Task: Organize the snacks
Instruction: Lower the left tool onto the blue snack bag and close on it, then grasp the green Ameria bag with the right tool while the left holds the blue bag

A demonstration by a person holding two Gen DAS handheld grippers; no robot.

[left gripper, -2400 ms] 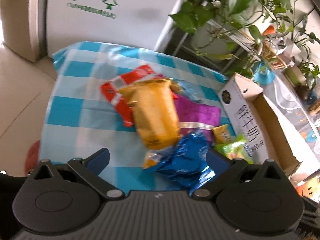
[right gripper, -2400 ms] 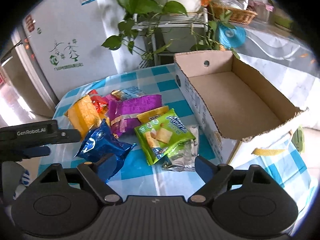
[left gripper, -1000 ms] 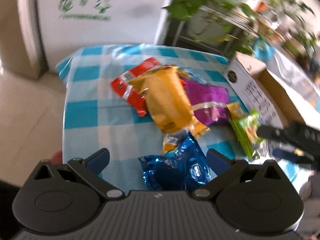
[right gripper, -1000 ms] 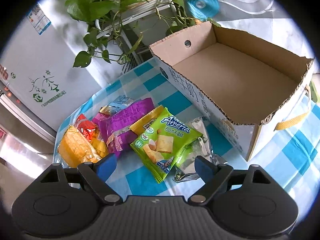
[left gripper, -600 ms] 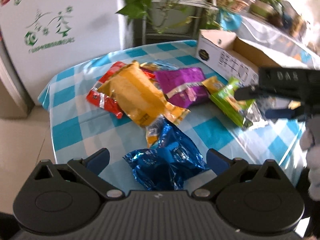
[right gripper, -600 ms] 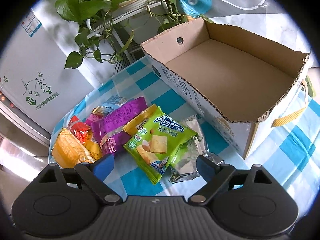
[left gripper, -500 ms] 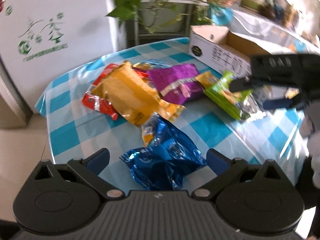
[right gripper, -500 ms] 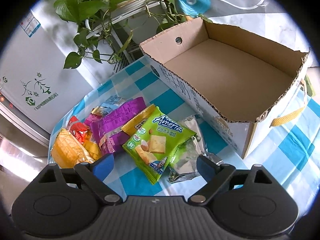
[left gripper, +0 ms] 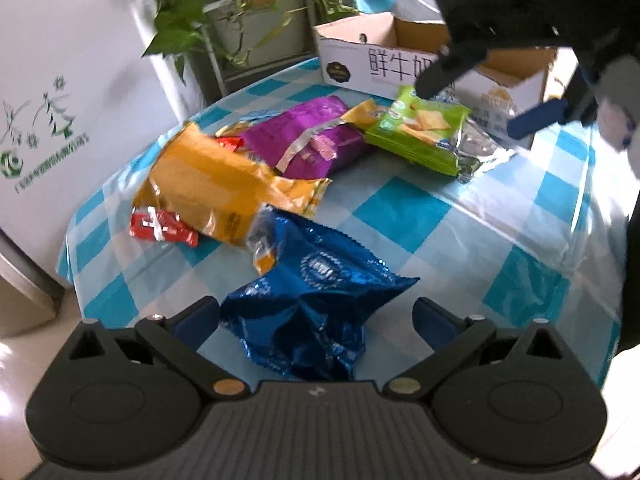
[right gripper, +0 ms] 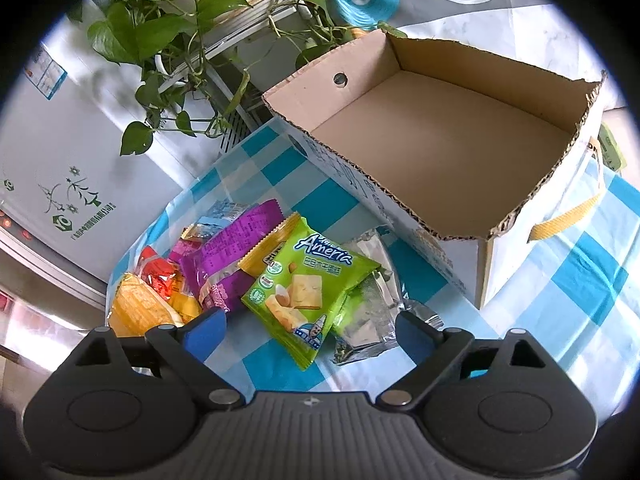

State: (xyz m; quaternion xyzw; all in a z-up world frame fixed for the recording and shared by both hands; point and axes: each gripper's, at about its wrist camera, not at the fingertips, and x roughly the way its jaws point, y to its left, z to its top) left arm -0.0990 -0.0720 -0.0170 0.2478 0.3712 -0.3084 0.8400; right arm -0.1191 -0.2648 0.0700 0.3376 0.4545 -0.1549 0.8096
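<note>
- Directly ahead of the right gripper (right gripper: 310,326), whose jaws are opening wide with nothing pressed by them, lies a green packet (right gripper: 308,284) printed "Ameria".
- Under that packet's right edge lies a silver wrapper (right gripper: 368,320); to its left, a purple bag (right gripper: 236,252).
- Beyond, the cardboard box (right gripper: 400,200) stands bare inside; from the left wrist its white side (left gripper: 384,68) bears Chinese characters.
- Between the left gripper (left gripper: 316,320) and its spread fingers, unclamped, sits a crumpled blue bag (left gripper: 312,300); its print is unreadable.
- Past it lies a yellow bag (left gripper: 208,192).
</note>
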